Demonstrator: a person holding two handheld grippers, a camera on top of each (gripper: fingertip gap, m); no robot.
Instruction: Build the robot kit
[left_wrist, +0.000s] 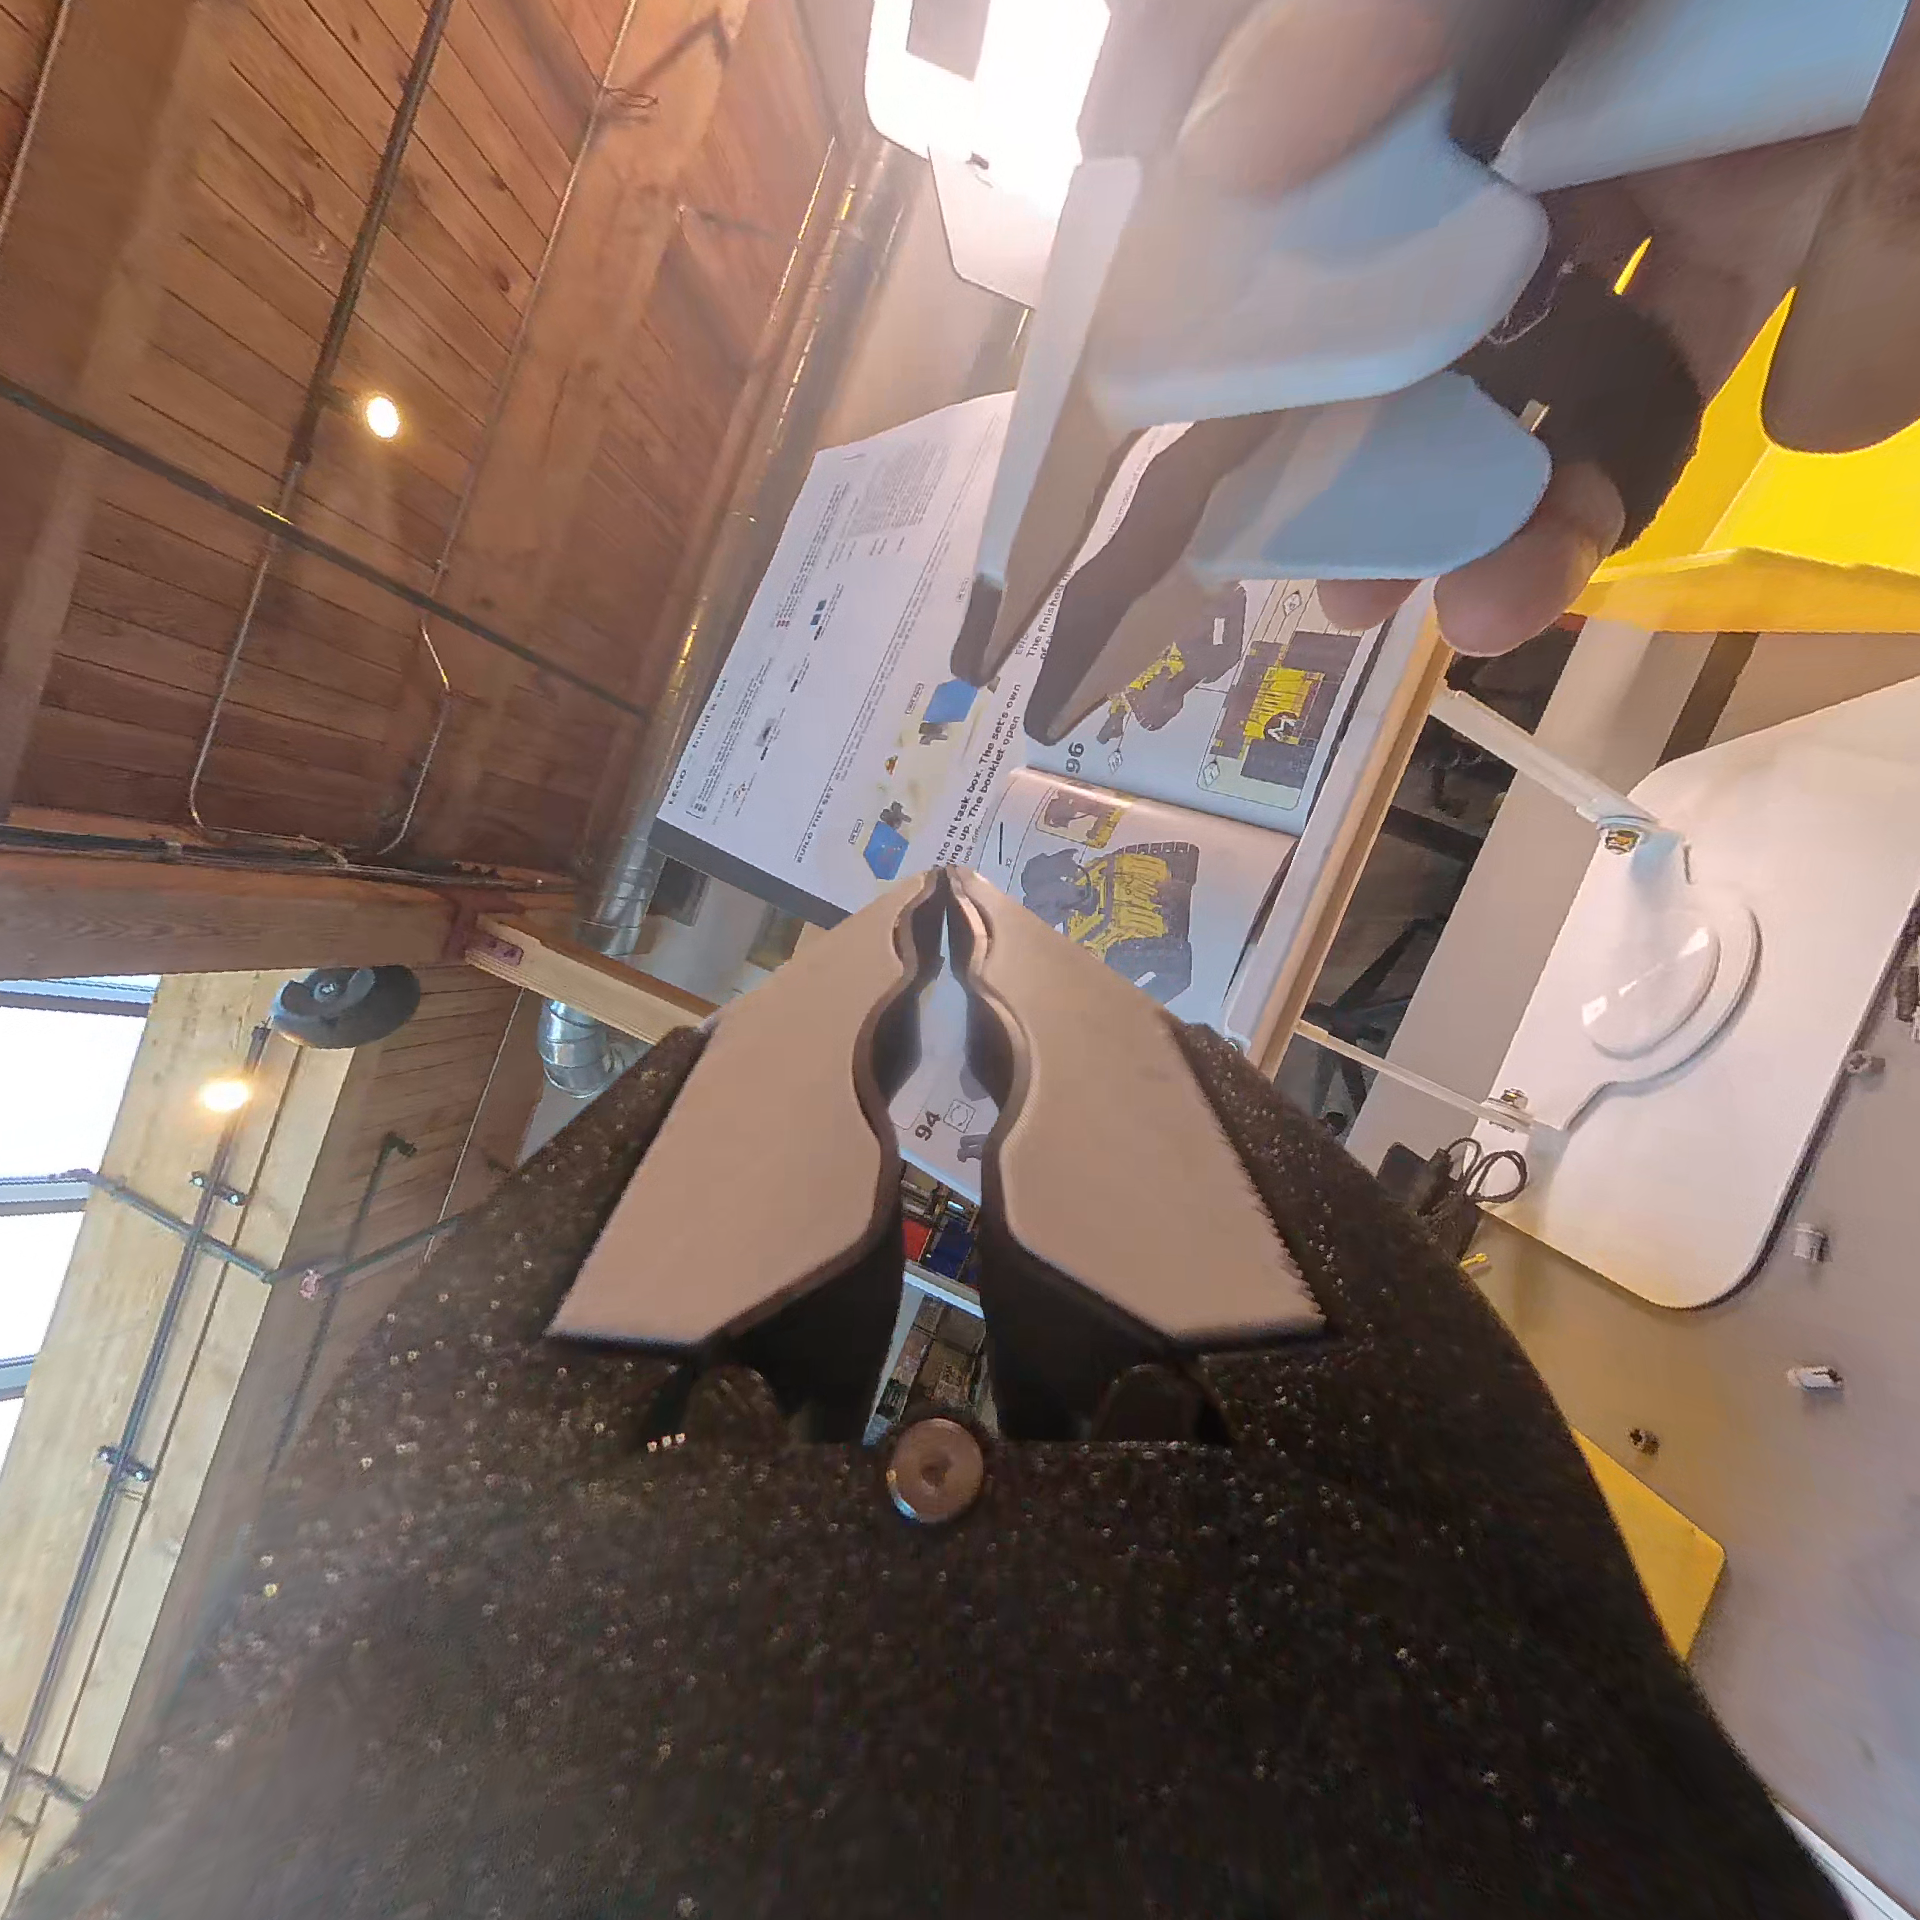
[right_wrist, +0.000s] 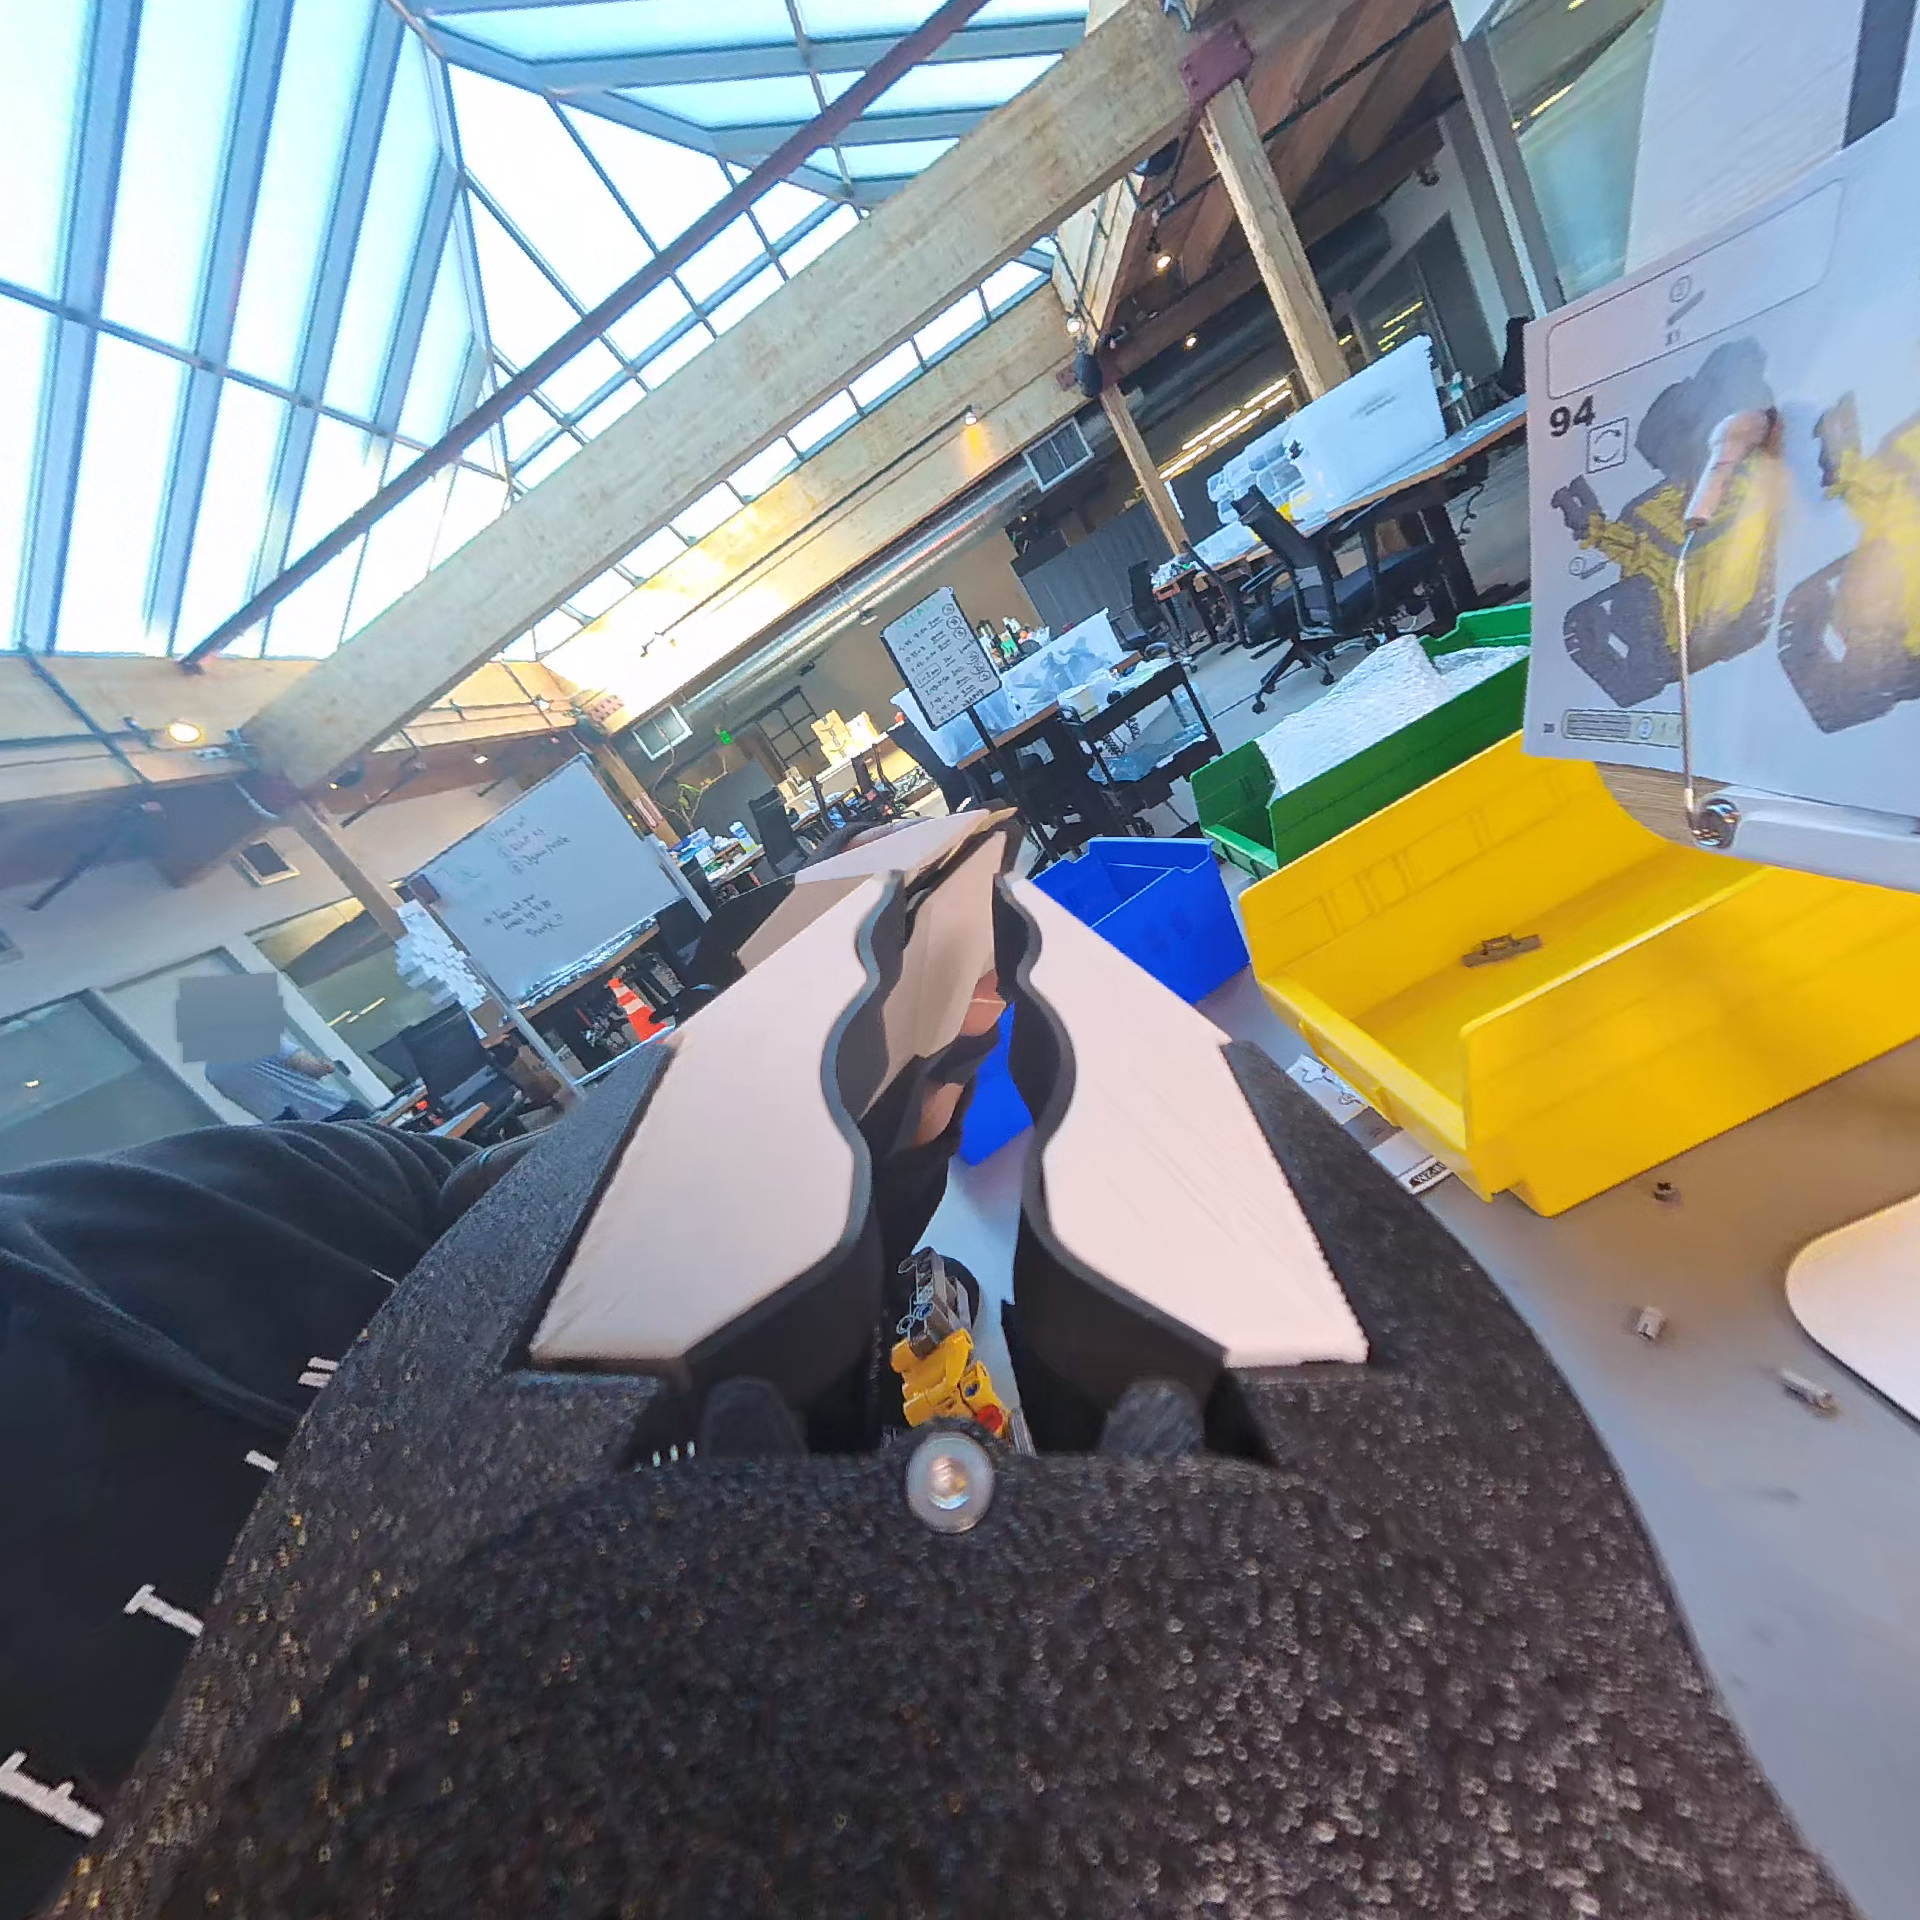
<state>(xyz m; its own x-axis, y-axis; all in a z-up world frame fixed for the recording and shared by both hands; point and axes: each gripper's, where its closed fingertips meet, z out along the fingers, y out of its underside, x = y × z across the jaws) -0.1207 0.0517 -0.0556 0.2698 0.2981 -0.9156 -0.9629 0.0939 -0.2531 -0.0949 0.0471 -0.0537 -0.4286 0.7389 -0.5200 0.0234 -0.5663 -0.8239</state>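
Observation:
My left gripper (left_wrist: 945, 883) is shut with its fingertips pressed together and nothing between them. It points up at an open instruction booklet (left_wrist: 1143, 862) on a stand. My right gripper (right_wrist: 954, 888) is open by a narrow gap and empty. It also shows in the left wrist view (left_wrist: 1013, 686), held by a hand (left_wrist: 1507, 592), with its tips close to the booklet page. Through the right gripper's gap I see the left gripper (right_wrist: 951, 935) farther off. A small yellow brick model (right_wrist: 935, 1371) lies on the table under the right gripper.
A yellow bin (right_wrist: 1558, 1039), a blue bin (right_wrist: 1143, 914) and a green bin (right_wrist: 1351, 790) stand on the grey table (right_wrist: 1662, 1558). The booklet (right_wrist: 1714, 520) hangs over the yellow bin. Small loose parts (right_wrist: 1652, 1322) and a white stand base (left_wrist: 1662, 1039) lie nearby. A printed white sheet (left_wrist: 831, 675) stands behind. Both grippers' tips are close together, under 4 cm apart.

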